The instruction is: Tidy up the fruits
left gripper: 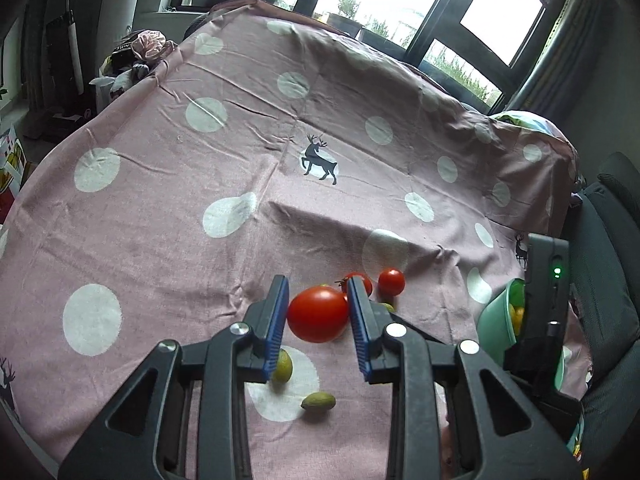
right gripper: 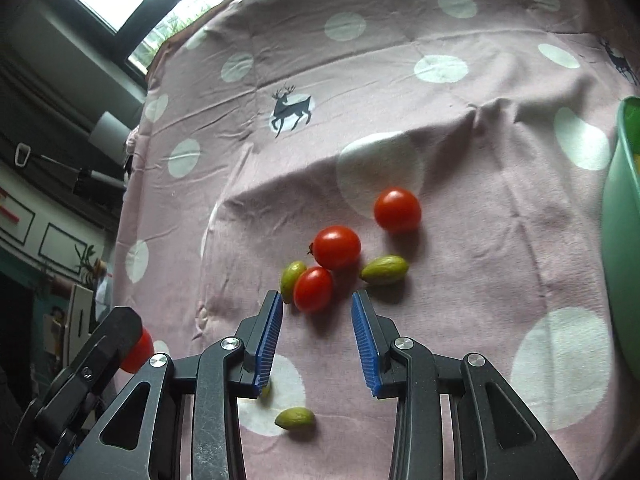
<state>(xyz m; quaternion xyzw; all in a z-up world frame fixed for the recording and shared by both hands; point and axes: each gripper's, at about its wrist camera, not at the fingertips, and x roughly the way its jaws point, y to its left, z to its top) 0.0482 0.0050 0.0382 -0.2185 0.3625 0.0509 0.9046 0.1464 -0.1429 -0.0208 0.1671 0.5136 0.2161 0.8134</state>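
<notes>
My left gripper (left gripper: 318, 284) is shut on a large red tomato (left gripper: 318, 314), both blue pads pressing its sides. That tomato also peeks out red (right gripper: 138, 350) behind the left gripper's black body at the lower left of the right wrist view. My right gripper (right gripper: 317, 300) is open over the pink cloth and holds nothing. A small oval tomato (right gripper: 313, 289) lies just past its tips, untouched. Two more tomatoes (right gripper: 336, 247) (right gripper: 397, 209) and several small green fruits (right gripper: 384, 270) (right gripper: 295, 418) lie around it.
A mint green bowl (right gripper: 624, 240) stands at the right, seen with yellow fruit inside (left gripper: 496, 320) beside the right gripper's black body (left gripper: 548, 280). The pink dotted cloth (left gripper: 160, 208) stretches far ahead. A dark chair (left gripper: 612, 320) stands off its right edge.
</notes>
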